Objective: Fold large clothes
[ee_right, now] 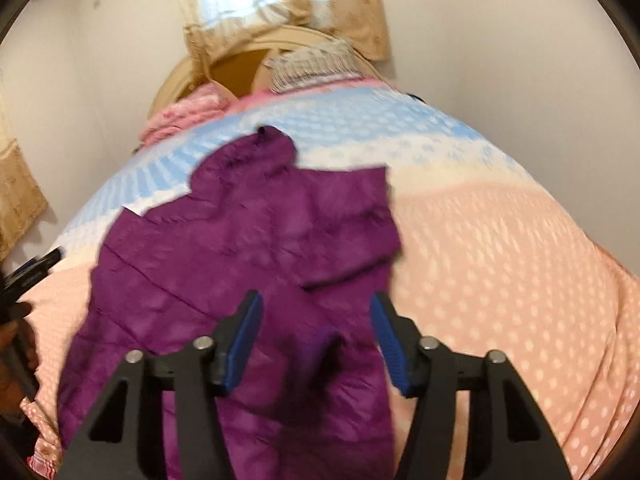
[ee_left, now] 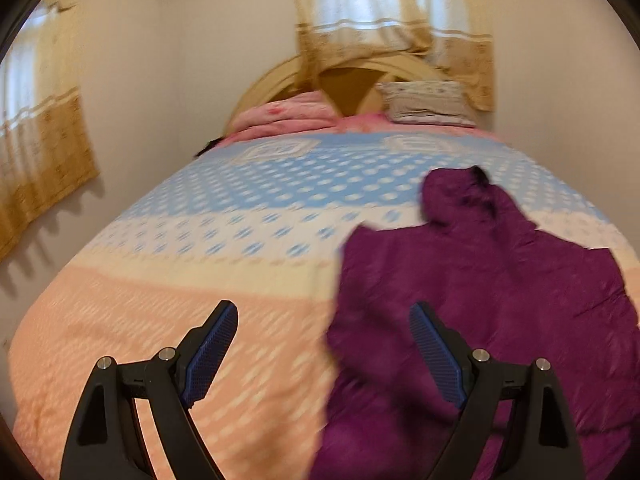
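A large purple quilted jacket (ee_left: 480,300) lies spread on the bed, hood (ee_left: 460,192) toward the headboard. My left gripper (ee_left: 323,306) hangs open and wide above the jacket's left edge, one finger over the bedspread, one over the purple cloth, nothing between them. In the right wrist view the jacket (ee_right: 260,248) fills the middle, with a sleeve (ee_right: 352,248) folded across its right side. My right gripper (ee_right: 316,295) is open above the jacket's lower part; its blue pads stand apart from the cloth.
The bed (ee_left: 200,240) has a blue, white and peach dotted cover. A pillow (ee_left: 428,108) and a pink blanket (ee_left: 288,118) lie by the headboard (ee_left: 348,92). Curtains (ee_left: 392,20) hang behind. Walls close in on both sides. A hand (ee_right: 16,344) shows at the left edge.
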Demonstrator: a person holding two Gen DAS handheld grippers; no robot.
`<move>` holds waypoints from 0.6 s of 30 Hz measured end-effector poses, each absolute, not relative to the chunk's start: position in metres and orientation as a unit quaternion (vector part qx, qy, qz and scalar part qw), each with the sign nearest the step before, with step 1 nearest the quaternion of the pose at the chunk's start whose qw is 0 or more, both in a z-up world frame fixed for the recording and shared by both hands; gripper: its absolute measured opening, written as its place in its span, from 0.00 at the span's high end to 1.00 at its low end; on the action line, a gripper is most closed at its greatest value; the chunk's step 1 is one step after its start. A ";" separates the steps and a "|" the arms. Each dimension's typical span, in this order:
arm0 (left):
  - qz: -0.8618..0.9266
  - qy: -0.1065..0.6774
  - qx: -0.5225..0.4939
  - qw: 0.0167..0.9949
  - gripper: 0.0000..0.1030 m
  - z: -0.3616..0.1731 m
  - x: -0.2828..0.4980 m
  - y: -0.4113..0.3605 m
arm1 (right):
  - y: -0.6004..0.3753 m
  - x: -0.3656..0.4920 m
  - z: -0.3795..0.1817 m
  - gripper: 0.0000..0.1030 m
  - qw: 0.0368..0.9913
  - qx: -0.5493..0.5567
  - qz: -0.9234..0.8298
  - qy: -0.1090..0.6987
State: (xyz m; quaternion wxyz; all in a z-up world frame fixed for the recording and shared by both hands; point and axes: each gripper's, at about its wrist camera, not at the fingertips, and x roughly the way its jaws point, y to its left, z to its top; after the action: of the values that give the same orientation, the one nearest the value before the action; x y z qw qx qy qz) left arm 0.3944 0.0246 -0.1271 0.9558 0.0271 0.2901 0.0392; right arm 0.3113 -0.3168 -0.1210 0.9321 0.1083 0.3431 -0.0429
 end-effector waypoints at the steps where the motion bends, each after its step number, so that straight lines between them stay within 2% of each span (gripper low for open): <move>1: 0.032 0.292 0.028 0.956 0.15 -0.129 0.403 0.018 | -0.307 0.322 -0.123 0.54 0.932 0.102 -0.027 0.348; 4: 0.033 0.314 0.035 0.948 0.15 -0.154 0.430 0.001 | -0.287 0.354 -0.142 0.62 0.925 0.086 -0.004 0.370; 8: 0.056 0.368 0.035 0.927 0.15 -0.198 0.456 -0.003 | -0.282 0.374 -0.178 0.65 0.916 0.082 -0.003 0.393; 10: 0.056 0.387 0.021 0.920 0.15 -0.210 0.462 0.001 | -0.285 0.378 -0.192 0.70 0.913 0.081 -0.005 0.401; 18: 0.036 0.417 -0.013 0.908 0.09 -0.224 0.467 0.010 | -0.291 0.378 -0.209 0.72 0.907 0.087 -0.006 0.411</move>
State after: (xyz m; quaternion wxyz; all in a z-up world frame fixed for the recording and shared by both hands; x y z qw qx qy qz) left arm 0.4668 0.0098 -0.2240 0.9083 -0.0130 0.4166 0.0361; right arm 0.3778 -0.2907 -0.2090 0.9074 0.0871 0.4111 -0.0061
